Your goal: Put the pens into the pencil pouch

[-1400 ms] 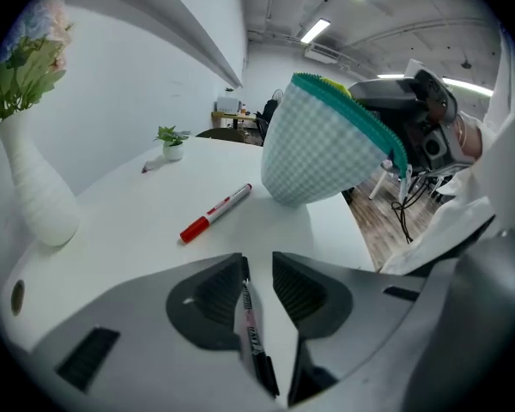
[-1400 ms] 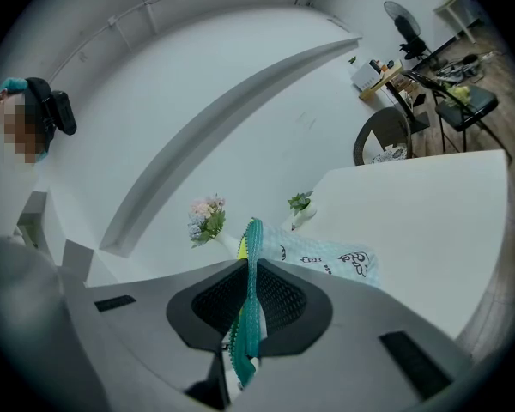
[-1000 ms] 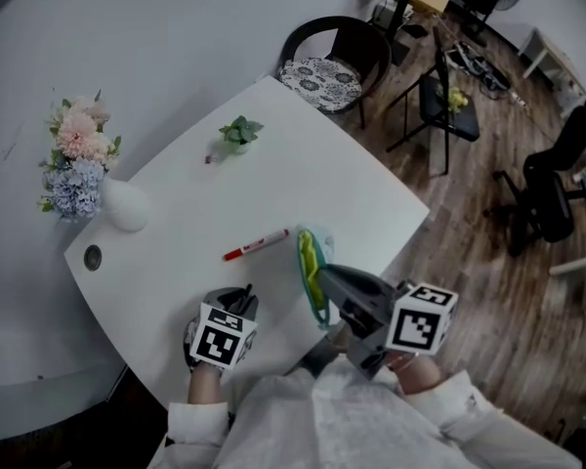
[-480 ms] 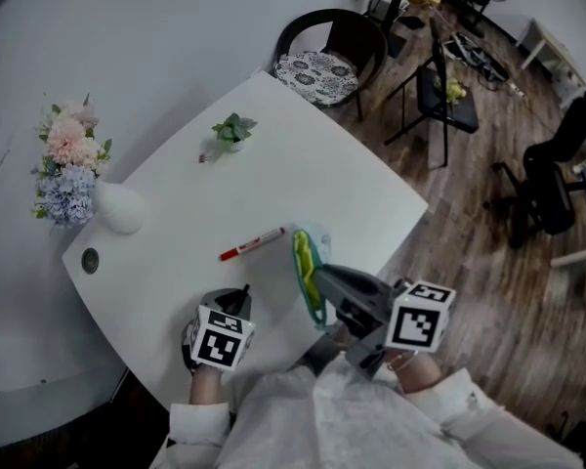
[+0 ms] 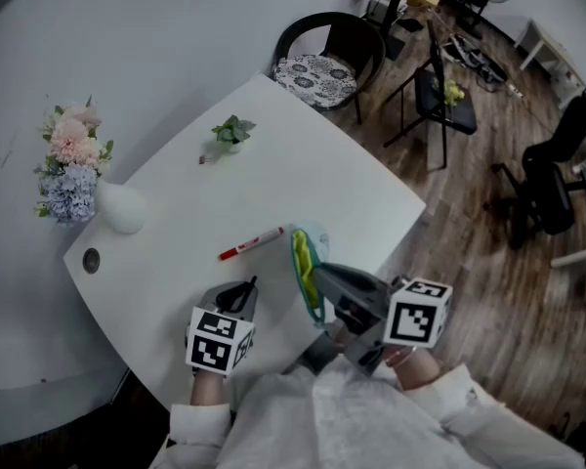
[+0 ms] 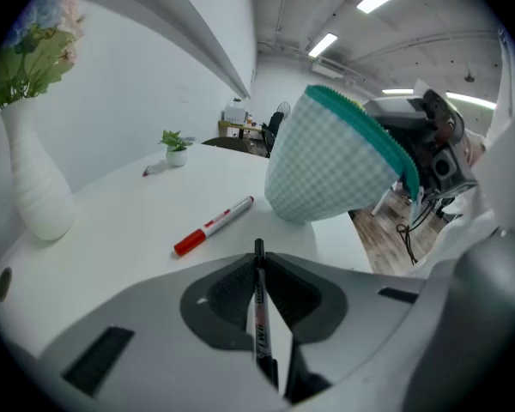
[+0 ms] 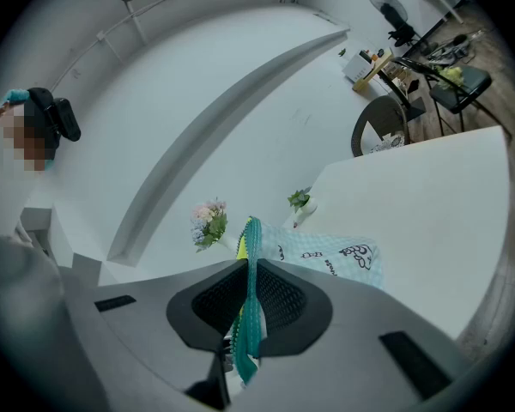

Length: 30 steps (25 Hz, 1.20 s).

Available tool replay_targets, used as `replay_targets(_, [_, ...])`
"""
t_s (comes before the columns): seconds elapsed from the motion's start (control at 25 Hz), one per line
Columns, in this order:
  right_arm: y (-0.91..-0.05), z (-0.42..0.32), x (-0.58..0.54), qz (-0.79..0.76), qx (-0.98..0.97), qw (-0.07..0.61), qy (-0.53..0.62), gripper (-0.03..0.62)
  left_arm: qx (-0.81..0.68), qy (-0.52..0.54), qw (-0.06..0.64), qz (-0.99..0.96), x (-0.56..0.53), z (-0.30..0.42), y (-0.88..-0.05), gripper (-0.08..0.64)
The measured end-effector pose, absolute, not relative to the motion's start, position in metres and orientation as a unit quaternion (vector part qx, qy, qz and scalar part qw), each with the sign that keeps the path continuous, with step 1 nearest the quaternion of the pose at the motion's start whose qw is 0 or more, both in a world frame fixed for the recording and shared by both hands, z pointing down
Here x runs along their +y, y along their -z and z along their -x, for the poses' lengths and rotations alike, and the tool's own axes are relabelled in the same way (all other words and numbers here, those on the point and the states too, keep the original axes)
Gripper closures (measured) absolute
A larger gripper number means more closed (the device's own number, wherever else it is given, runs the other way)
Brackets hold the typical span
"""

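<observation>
Quick headcount around the one pouch [image 6: 330, 166]
Two pens: black pen [image 6: 257, 307] and red pen [image 5: 253, 244], the red just left of the pouch. Two grippers: left gripper [image 6: 257, 260], right gripper [image 7: 251, 269]. One table [image 5: 313, 174], one vase [image 5: 122, 208] of flowers, one plant [image 5: 231, 132], plus three chairs past the pouch: round chair [image 5: 332, 52], folding chair [image 5: 444, 91], office chair [image 5: 557, 179].

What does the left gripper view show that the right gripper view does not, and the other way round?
Only the left gripper view: the black pen clamped in the left gripper, and the red marker lying on the table. Only the right gripper view: the right gripper shut on the teal edge of the pencil pouch, and the dark print on its side. Both: the pouch, the small potted plant, the flowers, the white table.
</observation>
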State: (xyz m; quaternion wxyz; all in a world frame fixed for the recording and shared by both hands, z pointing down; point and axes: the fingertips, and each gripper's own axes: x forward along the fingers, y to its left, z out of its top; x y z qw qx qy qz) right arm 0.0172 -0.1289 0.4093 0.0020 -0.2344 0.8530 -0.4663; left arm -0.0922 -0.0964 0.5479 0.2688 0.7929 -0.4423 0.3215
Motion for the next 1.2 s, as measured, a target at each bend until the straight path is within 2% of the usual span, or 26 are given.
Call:
replay_targets(0.76, [-0.407, -0.028, -0.127, 0.239, 0.848, 0.025, 0.472, 0.558, -0.473, -0.158, 0.168, -0.851, -0.127, 0.064, -0.429, 0.52])
replay_targets(1.2, [-0.405, -0.025, -0.13, 0.239, 0.845, 0.032, 0.477, 0.558, -0.44, -0.034, 0.12, -0.89, -0.142, 0.042, -0.35, 0.52])
